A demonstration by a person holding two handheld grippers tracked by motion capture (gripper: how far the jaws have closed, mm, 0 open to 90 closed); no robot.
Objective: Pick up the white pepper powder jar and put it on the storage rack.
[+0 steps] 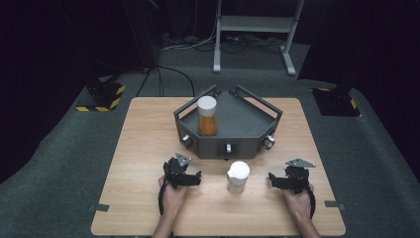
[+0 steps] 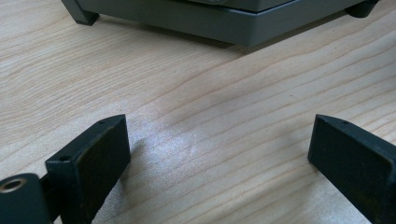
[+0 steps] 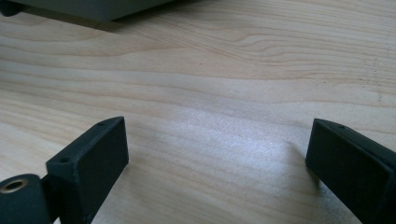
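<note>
While both black two-jaw grippers, left (image 1: 190, 178) and right (image 1: 278, 181), rest wide and empty on the pale wooden table (image 1: 143, 148): small white-capped jar (image 1: 238, 176) untouched in front of grey angular tray (image 1: 247, 130); orange-filled jar (image 1: 207, 116) inside tray. Transfer apparently half done.

The high view looks down from the near side; both gripper views skim low over the wooden table (image 1: 148, 148), sharing the grey tray's (image 2: 210, 28) base.
</note>
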